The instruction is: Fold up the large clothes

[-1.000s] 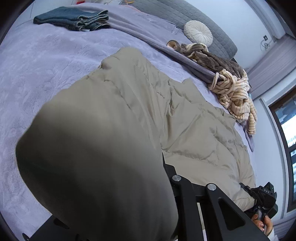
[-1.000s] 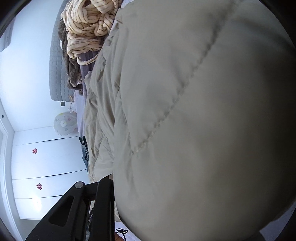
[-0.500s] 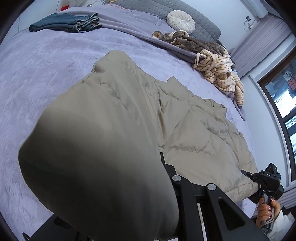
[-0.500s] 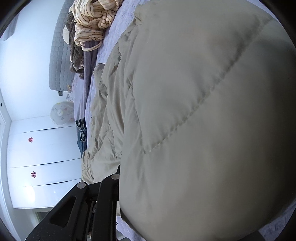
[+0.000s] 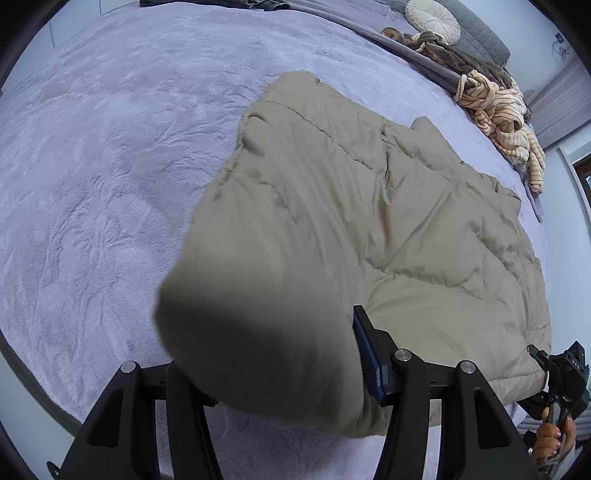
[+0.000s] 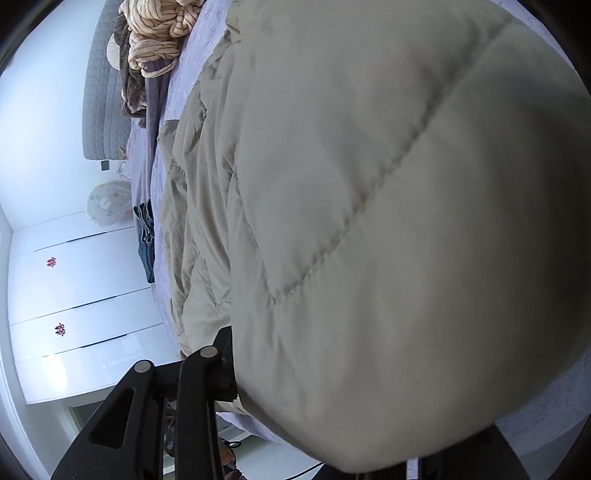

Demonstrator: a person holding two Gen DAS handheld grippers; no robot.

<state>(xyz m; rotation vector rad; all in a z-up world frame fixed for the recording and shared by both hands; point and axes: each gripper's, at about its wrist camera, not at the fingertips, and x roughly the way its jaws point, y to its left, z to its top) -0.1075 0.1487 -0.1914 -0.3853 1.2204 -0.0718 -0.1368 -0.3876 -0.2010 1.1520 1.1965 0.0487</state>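
Left wrist view: the left claw [image 5: 280,373] is clamped on a thick edge of the beige quilted puffer coat [image 5: 388,221], lifted near the lens. Beyond, the coat lies spread on the lilac plush bed cover [image 5: 110,147]. At the far hem, the right claw [image 5: 543,365] grips the other corner, closed on it. Judging by the spread, folding has barely begun; no finished fold shows.

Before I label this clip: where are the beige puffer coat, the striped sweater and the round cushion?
beige puffer coat [image 5: 424,221]: left wrist view, quilted panel.
striped sweater [image 5: 498,110]: left wrist view, middle of the crumpled heap.
round cushion [image 5: 432,19]: left wrist view, its centre.
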